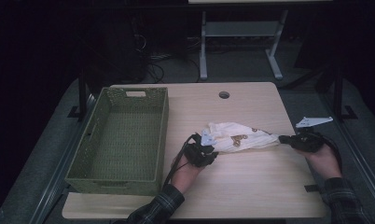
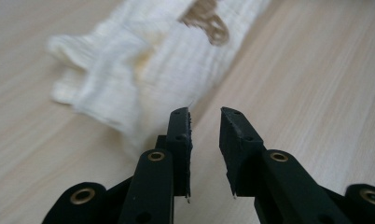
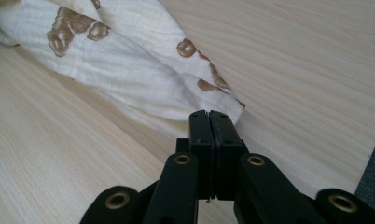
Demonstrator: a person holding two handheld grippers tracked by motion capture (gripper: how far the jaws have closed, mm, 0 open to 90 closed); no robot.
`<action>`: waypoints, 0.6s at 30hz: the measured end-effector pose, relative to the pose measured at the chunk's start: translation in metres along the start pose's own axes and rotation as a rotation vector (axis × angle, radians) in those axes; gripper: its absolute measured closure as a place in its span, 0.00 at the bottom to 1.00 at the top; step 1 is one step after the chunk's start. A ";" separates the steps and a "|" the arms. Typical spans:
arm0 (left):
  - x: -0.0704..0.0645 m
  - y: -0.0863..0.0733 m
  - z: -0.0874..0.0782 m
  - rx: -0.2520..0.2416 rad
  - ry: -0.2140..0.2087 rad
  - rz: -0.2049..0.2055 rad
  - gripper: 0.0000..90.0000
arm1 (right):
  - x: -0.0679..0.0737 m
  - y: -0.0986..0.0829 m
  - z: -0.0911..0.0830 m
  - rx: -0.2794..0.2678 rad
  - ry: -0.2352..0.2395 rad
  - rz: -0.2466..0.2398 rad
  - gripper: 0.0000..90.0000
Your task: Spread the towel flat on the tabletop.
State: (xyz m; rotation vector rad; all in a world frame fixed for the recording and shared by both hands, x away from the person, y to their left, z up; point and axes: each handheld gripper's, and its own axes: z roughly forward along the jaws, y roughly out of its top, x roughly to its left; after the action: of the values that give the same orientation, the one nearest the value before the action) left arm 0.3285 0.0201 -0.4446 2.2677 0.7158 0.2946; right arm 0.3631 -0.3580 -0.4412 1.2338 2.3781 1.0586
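1. on the middle of the wooden table (image 1: 251,186), a little toward its right side, i see the cream cloth (image 1: 237,136) with brown prints lying bunched and drawn out sideways into a long shape.
2. its right end narrows to a corner that reaches my right gripper (image 1: 285,138); in the right gripper view the two black jaws are pressed flat together with that corner of the cloth at their tips, so i read it as pinched on the fabric.
3. my left gripper (image 1: 212,154) sits at the cloth's left end; in the left gripper view its jaws stand apart with a clear gap, the crumpled edge of the cloth just beyond and left of the tips, nothing between them.
4. both of my hands come in from the near edge, sleeves in a dark plaid.
5. the green woven basket (image 1: 163,135) stands on the left part of the table, apart from the cloth.
6. a round hole (image 1: 224,94) shows near the table's far edge.
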 end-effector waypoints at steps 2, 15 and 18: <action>0.000 -0.001 0.008 0.018 0.002 0.009 0.79 | 0.000 0.000 0.000 -0.001 0.002 -0.001 0.98; 0.014 -0.004 0.026 0.046 0.031 -0.001 0.90 | -0.001 0.000 0.003 0.010 0.006 -0.013 0.98; 0.019 -0.004 0.023 0.042 -0.003 -0.041 0.96 | -0.001 0.000 0.002 0.006 0.007 -0.011 0.98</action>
State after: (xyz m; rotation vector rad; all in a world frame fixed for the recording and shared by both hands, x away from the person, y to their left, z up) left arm 0.3516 0.0206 -0.4636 2.2897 0.7727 0.2581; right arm 0.3641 -0.3577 -0.4424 1.2197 2.3918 1.0550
